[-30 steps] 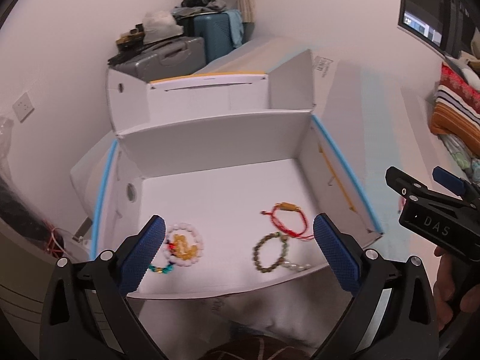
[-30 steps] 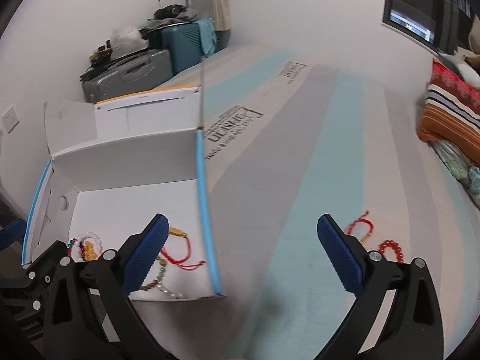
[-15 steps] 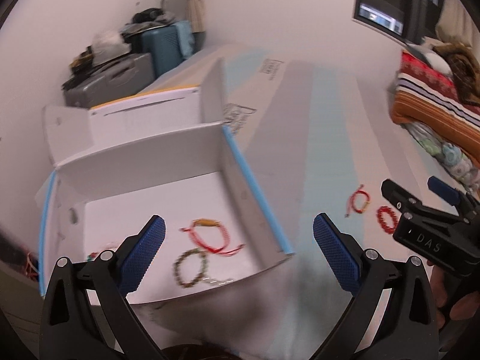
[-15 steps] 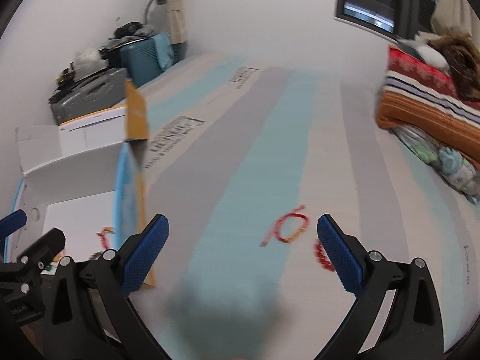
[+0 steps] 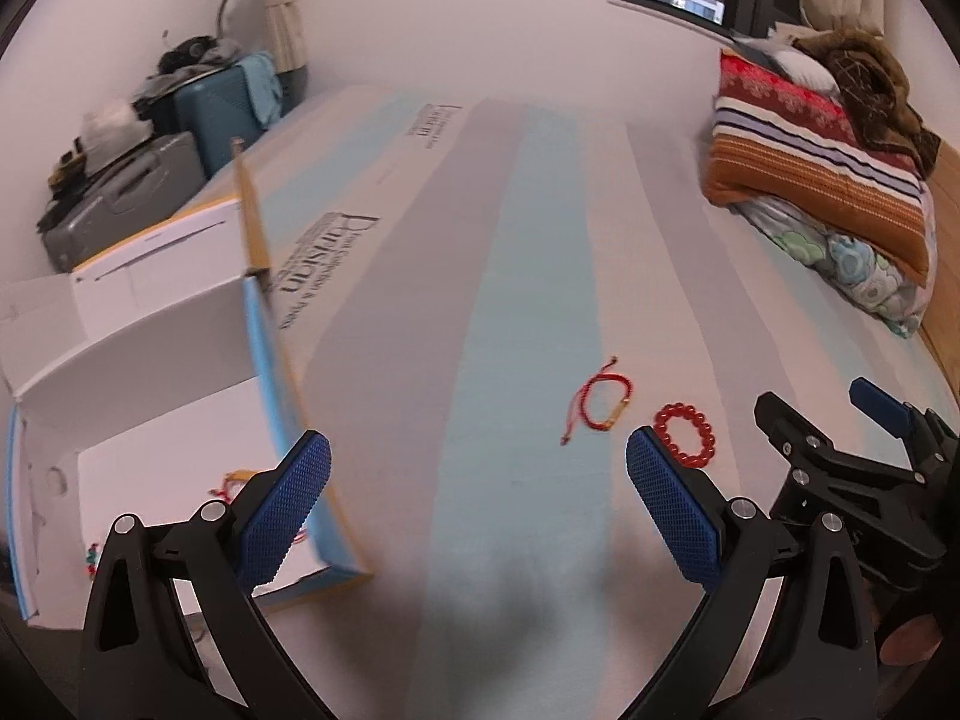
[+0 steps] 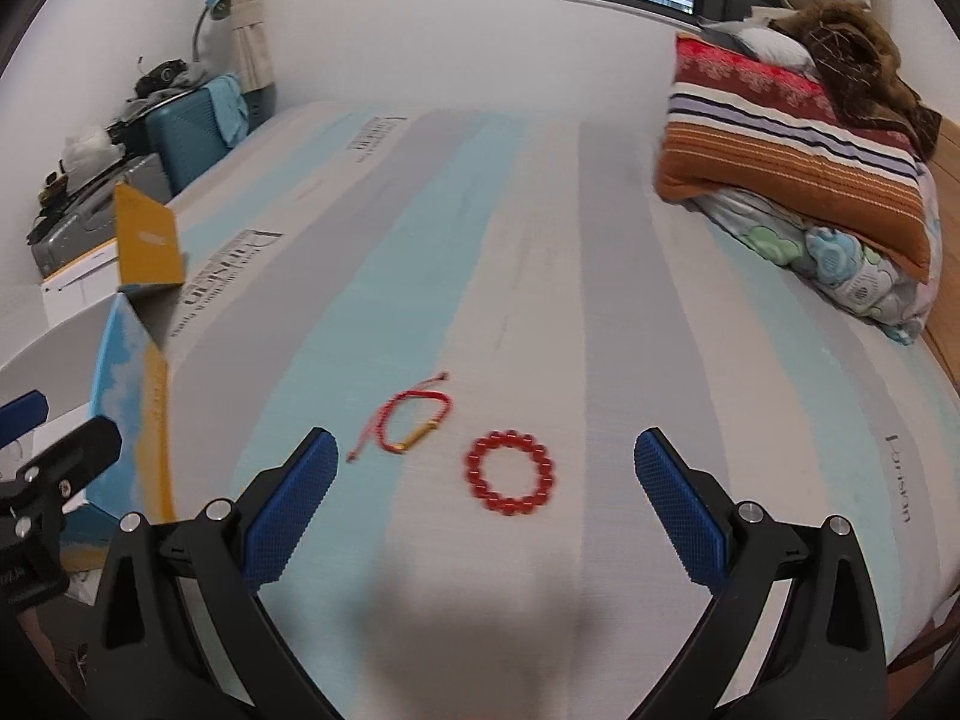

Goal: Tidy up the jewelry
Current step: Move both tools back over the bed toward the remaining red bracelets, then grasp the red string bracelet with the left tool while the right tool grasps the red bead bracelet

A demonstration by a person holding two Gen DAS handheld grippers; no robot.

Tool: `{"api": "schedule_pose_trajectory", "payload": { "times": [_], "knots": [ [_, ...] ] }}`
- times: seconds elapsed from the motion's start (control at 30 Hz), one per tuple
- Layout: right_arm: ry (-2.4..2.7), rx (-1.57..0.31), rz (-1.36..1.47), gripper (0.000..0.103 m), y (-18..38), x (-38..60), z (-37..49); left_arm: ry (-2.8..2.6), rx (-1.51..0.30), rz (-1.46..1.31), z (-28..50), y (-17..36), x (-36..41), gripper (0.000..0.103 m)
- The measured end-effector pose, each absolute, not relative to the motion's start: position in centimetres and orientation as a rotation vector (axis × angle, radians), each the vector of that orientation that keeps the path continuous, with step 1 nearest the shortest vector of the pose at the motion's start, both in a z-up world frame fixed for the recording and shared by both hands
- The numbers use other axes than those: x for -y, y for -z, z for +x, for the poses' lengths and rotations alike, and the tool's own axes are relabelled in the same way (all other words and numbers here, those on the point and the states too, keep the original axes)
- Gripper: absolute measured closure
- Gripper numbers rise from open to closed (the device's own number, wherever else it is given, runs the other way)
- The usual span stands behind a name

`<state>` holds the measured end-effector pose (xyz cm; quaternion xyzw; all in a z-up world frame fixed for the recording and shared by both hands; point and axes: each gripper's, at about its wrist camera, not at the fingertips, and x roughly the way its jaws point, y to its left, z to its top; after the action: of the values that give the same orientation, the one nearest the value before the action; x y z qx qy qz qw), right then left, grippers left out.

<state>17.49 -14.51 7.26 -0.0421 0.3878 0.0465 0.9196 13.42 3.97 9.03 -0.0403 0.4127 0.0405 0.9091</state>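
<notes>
A red bead bracelet [image 6: 510, 473] and a red cord bracelet with a gold bar [image 6: 408, 420] lie on the striped mattress [image 6: 540, 276]. My right gripper [image 6: 480, 498] is open and empty, hovering just before the bead bracelet. My left gripper [image 5: 477, 498] is open and empty, between the white box [image 5: 150, 360] and the two bracelets: cord [image 5: 600, 405], bead [image 5: 687, 435]. The box holds several bracelets, mostly hidden by my left finger. The right gripper [image 5: 840, 420] shows at the right of the left wrist view.
Folded striped blankets and a flowered quilt [image 6: 798, 180] are stacked at the right of the mattress. Suitcases with clutter [image 5: 150, 168] stand beyond the box by the wall. The box's open flap [image 6: 147, 246] stands upright at the left.
Both grippers have swung right, away from the box and toward the two red bracelets on the mattress. Both stay open and empty.
</notes>
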Motion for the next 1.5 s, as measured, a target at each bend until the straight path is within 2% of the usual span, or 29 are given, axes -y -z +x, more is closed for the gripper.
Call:
{"api": "schedule_pose_trajectory", "payload": {
  "times": [0.3, 0.63, 1.1, 1.5],
  "knots": [
    [-0.067, -0.835, -0.065, 0.008, -5.1, 18.6, 20.0, -0.043, -0.894, -0.074, 17.9, -6.8, -1.0, 0.006],
    [-0.069, -0.917, -0.047, 0.008, 0.6, 21.1, 23.2, -0.016, -0.960, -0.056, 22.7, -2.4, 1.5, 0.006],
    [-0.162, -0.978, -0.135, 0.008, 6.8, 19.9, 25.2, 0.024, -1.039, -0.014, 27.3, 4.5, 4.2, 0.006],
    [-0.173, -0.996, -0.118, 0.009, 8.5, 19.0, 26.2, 0.031, -1.083, -0.019, 29.6, 7.6, 4.2, 0.006]
  ]
}}
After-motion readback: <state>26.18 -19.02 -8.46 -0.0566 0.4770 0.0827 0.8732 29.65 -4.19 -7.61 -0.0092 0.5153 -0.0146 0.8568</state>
